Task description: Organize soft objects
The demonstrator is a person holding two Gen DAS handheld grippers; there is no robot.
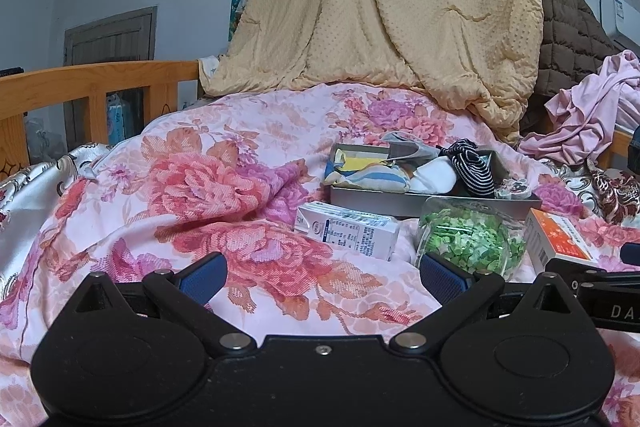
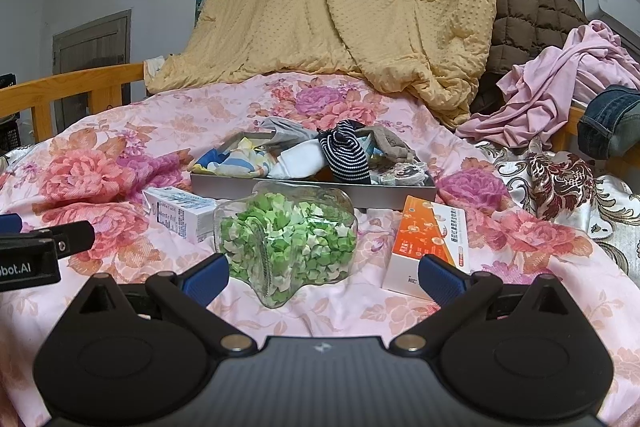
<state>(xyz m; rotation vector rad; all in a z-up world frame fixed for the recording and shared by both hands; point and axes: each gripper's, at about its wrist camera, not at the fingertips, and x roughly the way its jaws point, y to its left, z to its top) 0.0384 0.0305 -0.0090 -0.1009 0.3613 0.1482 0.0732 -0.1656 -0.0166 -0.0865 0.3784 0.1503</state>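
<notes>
A shallow grey box [image 1: 400, 201] [image 2: 280, 185] lies on the floral quilt and holds soft items: a blue-yellow cloth [image 1: 368, 173] [image 2: 236, 161], a white sock [image 1: 434, 177] [image 2: 300, 157], a black-and-white striped sock [image 1: 474, 167] [image 2: 348, 155] and a beige sock [image 2: 394, 147]. My left gripper [image 1: 324, 277] is open low over the quilt, nothing between its fingers. My right gripper [image 2: 324, 277] is open too, just short of a clear jar of green paper stars [image 2: 286, 241] [image 1: 472, 239].
A white carton [image 1: 348, 229] [image 2: 180, 213] and an orange-white box [image 2: 430, 247] [image 1: 560, 237] lie in front of the grey box. A yellow blanket [image 1: 380, 7], brown jacket [image 2: 528, 7], pink garment [image 2: 560, 79] and jeans [image 2: 612, 119] pile at the back. A wooden bed rail [image 1: 92, 79] runs left.
</notes>
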